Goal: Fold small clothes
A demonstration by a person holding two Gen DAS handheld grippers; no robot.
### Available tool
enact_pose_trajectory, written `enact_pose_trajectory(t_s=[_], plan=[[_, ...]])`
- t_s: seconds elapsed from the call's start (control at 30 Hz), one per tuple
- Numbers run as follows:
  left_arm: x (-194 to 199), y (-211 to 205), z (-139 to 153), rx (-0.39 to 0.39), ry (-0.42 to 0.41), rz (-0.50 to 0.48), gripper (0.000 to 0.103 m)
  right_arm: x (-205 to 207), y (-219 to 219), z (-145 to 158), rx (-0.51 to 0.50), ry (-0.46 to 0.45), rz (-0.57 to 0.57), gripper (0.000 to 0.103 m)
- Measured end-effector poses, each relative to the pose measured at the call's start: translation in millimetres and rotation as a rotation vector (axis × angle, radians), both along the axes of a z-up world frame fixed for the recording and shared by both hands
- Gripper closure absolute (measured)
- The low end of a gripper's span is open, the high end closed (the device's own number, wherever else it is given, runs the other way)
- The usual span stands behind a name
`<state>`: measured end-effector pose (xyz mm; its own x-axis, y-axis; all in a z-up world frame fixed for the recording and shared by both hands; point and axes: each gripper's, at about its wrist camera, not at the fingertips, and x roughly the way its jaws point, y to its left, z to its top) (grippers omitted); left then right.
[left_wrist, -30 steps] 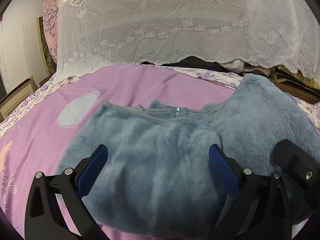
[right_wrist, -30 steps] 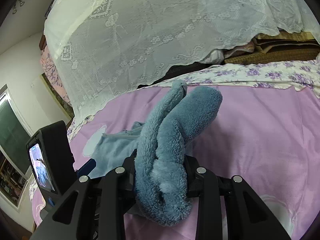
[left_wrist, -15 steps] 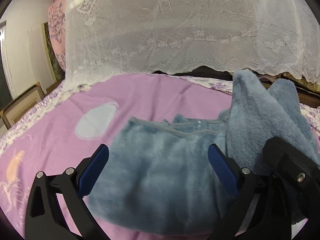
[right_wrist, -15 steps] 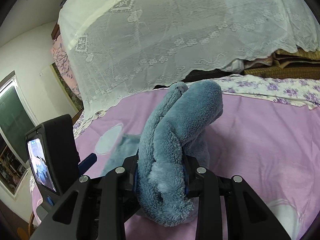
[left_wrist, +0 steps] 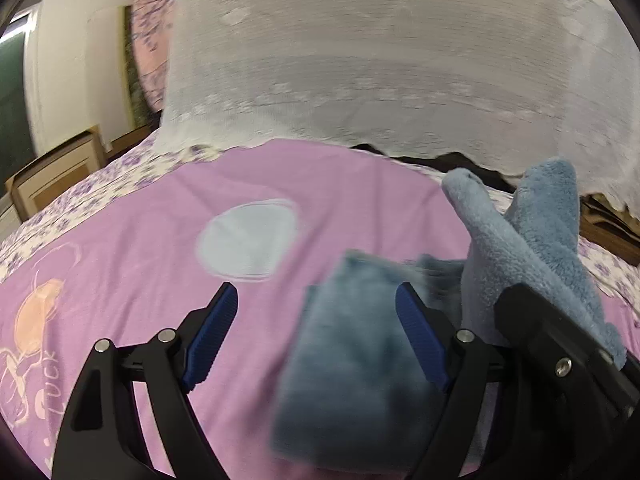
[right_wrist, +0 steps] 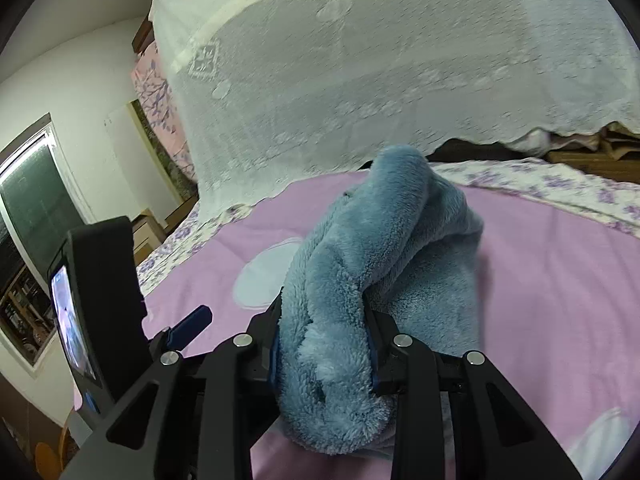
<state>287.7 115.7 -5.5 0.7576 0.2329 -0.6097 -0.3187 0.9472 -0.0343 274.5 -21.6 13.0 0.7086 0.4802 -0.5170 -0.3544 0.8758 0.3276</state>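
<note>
Left black plastic two-finger gripper (left_wrist: 316, 328): ribbed blue pads (left_wrist: 214, 332), silver pivot screws. Right black plastic two-finger gripper (right_wrist: 324, 344): matching linkage, silver screws.

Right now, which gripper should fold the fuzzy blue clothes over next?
Probably the right gripper. It is already clamped on a bunched part of the blue fleece garment. The left gripper has been closing but grips nothing, with fleece only near one pad.

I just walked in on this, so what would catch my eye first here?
The fuzzy blue garment, bunched up and clamped in the right gripper, rising over the pink bedspread. Beside it, the left gripper has its jaws apart, having just been closing, pressing on nothing. A white lace cover drapes behind.
</note>
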Motion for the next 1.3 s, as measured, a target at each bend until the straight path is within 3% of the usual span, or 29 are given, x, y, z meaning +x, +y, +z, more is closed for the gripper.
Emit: enact_pose_trajectory(t_s=[0.2, 0.37, 0.47, 0.6, 0.73, 0.9, 1.0, 1.07, 1.2, 1.3], plan=[[5.4, 50.1, -26.5, -0.064, 0.040, 0.065, 0.025, 14.0, 48.5, -21.3, -0.021, 0.035, 0.037, 0.070], [16.8, 66.6, -60.3, -0.086, 0.111, 0.056, 0.024, 26.5, 65.9, -52.2, -0.043, 0.092, 0.032, 0.068], [24.2, 78.5, -74.5, -0.094, 0.167, 0.071, 0.023, 27.4, 70.8, -63.8, -0.029, 0.100, 0.041, 0.063], [24.7, 103.0, -85.3, -0.193, 0.195, 0.113, 0.023, 21.2, 76.9, -61.8, -0.018, 0.092, 0.080, 0.053], [16.4, 116.2, -81.9, -0.257, 0.165, 0.133, 0.017, 9.3, 58.8, -46.5, 0.076, 0.074, 0.137, 0.054], [1.0, 111.9, -58.4, -0.208, 0.092, 0.132, 0.014, -17.9, 25.2, -16.2, 0.099, -0.052, 0.156, 0.055], [-7.2, 106.6, -41.4, -0.181, 0.038, 0.126, 0.011, -26.1, 11.1, -7.4, 0.052, -0.113, 0.116, 0.056], [-13.4, 103.5, -31.7, -0.173, 0.011, 0.120, 0.010, -26.4, 5.0, -7.5, -0.056, -0.160, 0.026, 0.062], [-23.1, 91.7, -15.3, -0.167, -0.033, 0.081, 0.009, -1.9, -1.1, -30.1, -0.092, -0.048, -0.012, 0.074], [-26.3, 75.8, -8.5, -0.121, -0.051, 0.050, 0.008, 3.0, 19.4, -55.8, -0.141, 0.015, 0.054, 0.072]])
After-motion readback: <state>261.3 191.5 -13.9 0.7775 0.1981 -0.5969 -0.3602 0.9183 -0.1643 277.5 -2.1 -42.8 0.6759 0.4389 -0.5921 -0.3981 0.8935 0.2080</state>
